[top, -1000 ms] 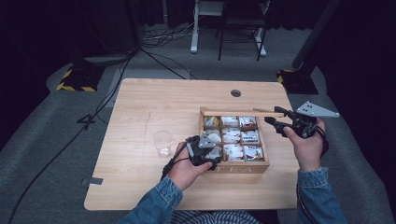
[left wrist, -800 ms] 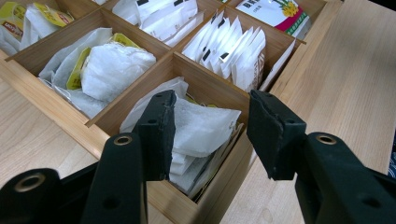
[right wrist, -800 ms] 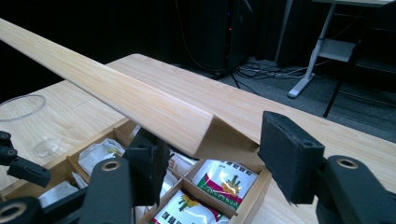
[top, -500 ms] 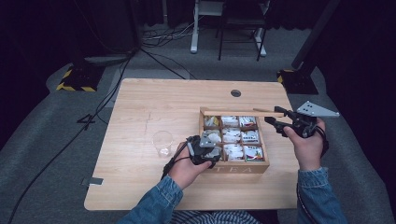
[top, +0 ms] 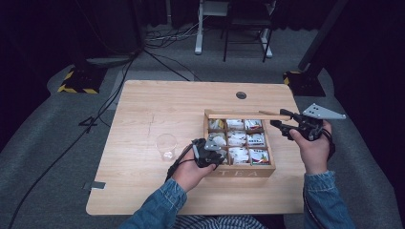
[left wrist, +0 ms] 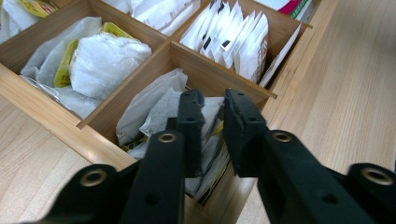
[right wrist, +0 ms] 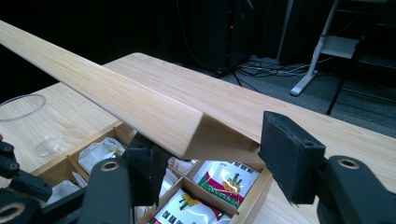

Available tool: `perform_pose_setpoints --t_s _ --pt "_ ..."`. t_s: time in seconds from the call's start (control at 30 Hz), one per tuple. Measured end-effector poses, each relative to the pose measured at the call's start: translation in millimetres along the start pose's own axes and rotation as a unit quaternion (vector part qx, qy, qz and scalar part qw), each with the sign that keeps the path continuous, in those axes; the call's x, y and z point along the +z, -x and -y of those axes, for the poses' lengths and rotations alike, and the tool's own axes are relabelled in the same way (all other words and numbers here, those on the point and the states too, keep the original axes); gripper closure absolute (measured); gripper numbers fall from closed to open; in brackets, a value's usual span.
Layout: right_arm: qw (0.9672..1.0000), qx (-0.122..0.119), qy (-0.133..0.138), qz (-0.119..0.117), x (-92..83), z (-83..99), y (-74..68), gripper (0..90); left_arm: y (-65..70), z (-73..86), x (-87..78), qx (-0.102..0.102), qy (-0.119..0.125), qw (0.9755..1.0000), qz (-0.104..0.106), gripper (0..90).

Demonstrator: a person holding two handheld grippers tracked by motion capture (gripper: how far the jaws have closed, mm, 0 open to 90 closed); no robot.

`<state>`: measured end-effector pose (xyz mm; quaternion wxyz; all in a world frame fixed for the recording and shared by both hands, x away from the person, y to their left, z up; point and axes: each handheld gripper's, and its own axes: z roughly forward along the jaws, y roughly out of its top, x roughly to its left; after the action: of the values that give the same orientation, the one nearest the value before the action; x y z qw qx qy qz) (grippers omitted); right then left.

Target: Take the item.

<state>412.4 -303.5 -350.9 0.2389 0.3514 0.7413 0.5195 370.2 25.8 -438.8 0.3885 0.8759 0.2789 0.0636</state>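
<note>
A wooden tea box (top: 239,170) with several compartments of tea bags stands right of the table's middle. Its lid (top: 243,115) is tilted up at the back. My right gripper (top: 280,122) is shut on the lid's right end; in the right gripper view the lid (right wrist: 140,105) lies between the pads of that gripper (right wrist: 212,145). My left gripper (top: 216,147) reaches into the front left compartment. Its jaws (left wrist: 212,103) have just been closing and now pinch a white tea bag (left wrist: 159,112) from that pile.
A clear plastic cup (top: 166,145) stands just left of the box, close to my left hand. Behind the table, cables (top: 157,57), a chair and a desk leg stand on the grey floor. The table edge (top: 286,210) runs near my forearms.
</note>
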Motion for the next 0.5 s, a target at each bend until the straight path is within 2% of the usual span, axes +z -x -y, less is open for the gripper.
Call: perform_pose_setpoints --t_s 0.2,0.3,0.5 --pt "1.0 0.0 0.0 -0.001 -0.2 0.4 0.2 43.1 0.9 -0.5 1.2 0.007 -0.007 0.9999 0.005 89.0" --pt "1.0 0.001 -0.001 -0.002 -0.5 0.8 0.0 43.2 -0.1 -2.2 -4.1 0.006 0.01 0.9999 0.0 89.1" --pt "1.0 0.002 0.0 -0.002 -0.4 0.8 0.1 43.2 -0.5 -6.5 -18.0 0.015 0.039 0.999 -0.017 89.2"
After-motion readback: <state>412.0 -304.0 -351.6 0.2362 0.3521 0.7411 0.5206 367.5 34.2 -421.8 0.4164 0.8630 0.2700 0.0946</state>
